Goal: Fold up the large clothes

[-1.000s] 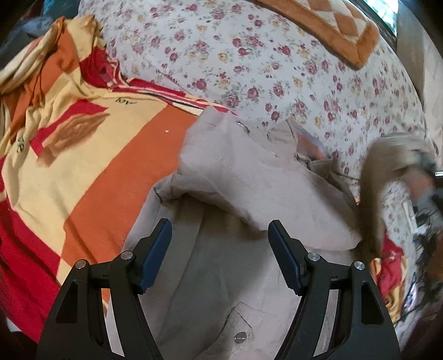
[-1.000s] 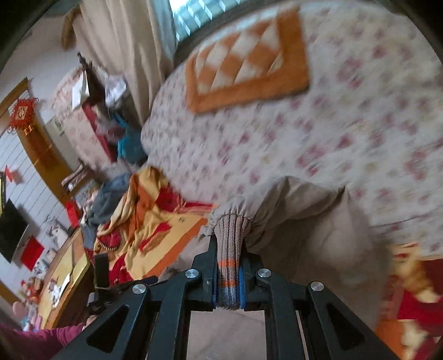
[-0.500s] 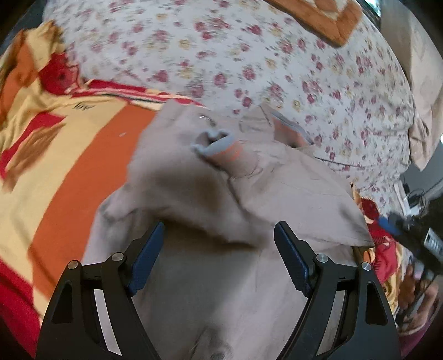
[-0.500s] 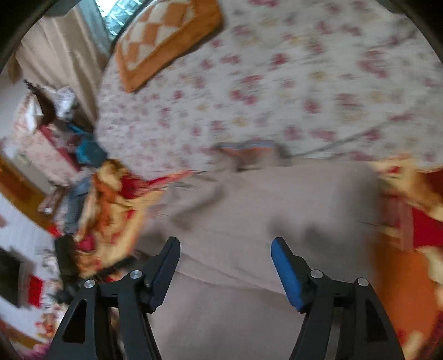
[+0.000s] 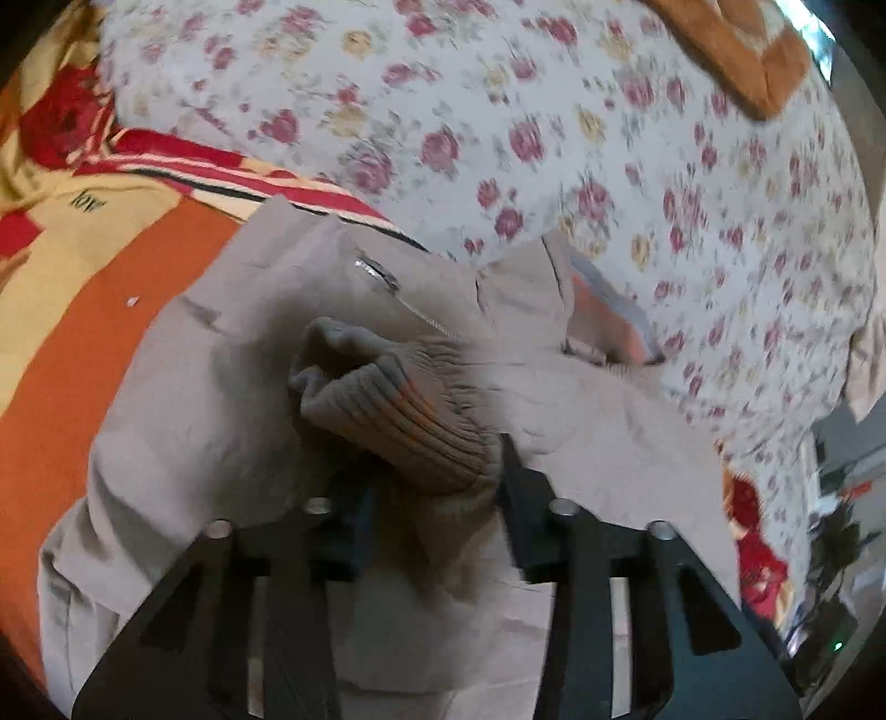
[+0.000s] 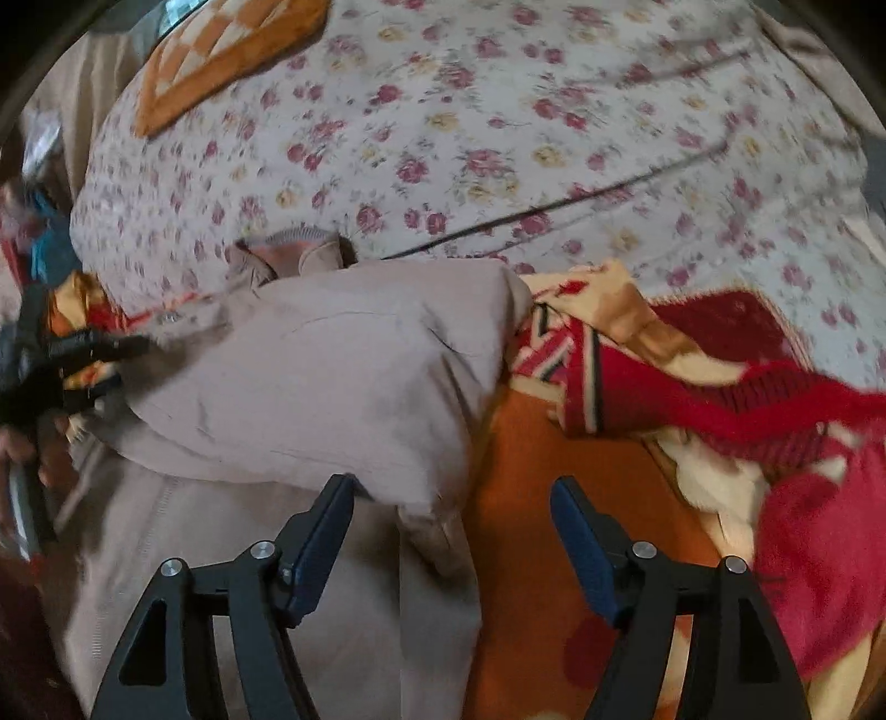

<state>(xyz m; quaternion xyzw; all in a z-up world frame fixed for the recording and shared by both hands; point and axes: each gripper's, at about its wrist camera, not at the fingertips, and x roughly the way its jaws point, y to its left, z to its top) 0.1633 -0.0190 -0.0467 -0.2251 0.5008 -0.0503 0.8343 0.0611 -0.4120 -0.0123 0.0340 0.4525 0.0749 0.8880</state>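
A beige jacket (image 5: 210, 399) lies on the bed, with one sleeve folded across its body (image 6: 310, 376). My left gripper (image 5: 432, 498) is shut on the ribbed knit cuff (image 5: 398, 410) of that sleeve, which has orange stripes. My right gripper (image 6: 451, 531) is open and empty, low over the jacket's right edge, above the folded sleeve's fold. The left gripper also shows at the left edge of the right wrist view (image 6: 72, 360).
An orange, yellow and red blanket (image 5: 72, 288) lies under the jacket and bunches to its right (image 6: 720, 387). A floral sheet (image 6: 498, 138) covers the bed beyond. An orange checked pillow (image 6: 221, 50) lies at the far end. Cluttered furniture stands to the sides.
My right gripper has let go of the sleeve cuff after laying it across the jacket, and has pulled back to the right. My left gripper has moved onto the cuff and shut on it.
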